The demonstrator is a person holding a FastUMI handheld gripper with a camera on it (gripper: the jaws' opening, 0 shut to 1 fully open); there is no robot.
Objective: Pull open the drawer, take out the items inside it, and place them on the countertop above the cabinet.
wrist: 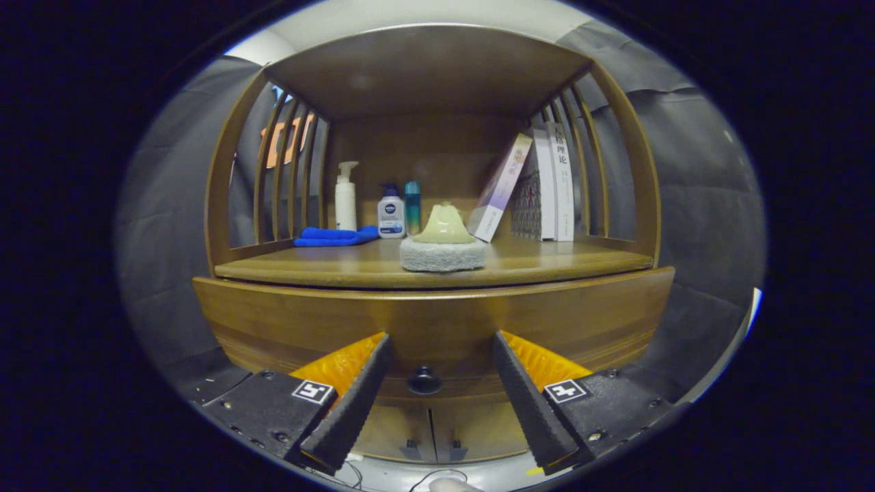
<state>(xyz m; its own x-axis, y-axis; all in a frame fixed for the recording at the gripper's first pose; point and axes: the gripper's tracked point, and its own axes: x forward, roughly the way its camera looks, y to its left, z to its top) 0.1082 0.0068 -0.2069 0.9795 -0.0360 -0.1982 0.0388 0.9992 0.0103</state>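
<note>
A wooden cabinet stands ahead, with a curved drawer front [437, 321] that looks closed. Its dark round knob [424, 380] sits low in the middle, beyond and between my two fingers. My gripper [441, 345] is open, fingers spread wide to either side of the knob and touching nothing. The countertop [547, 263] above the drawer carries a scrub pad with a pale handle [443, 244] near its front edge. The inside of the drawer is hidden.
At the back of the countertop stand a white pump bottle [346, 197], a small lotion bottle [391, 213] and a teal bottle [412, 207], beside a folded blue cloth [335, 236]. Leaning books [540, 184] fill the right. Two lower doors [431, 430] sit under the drawer.
</note>
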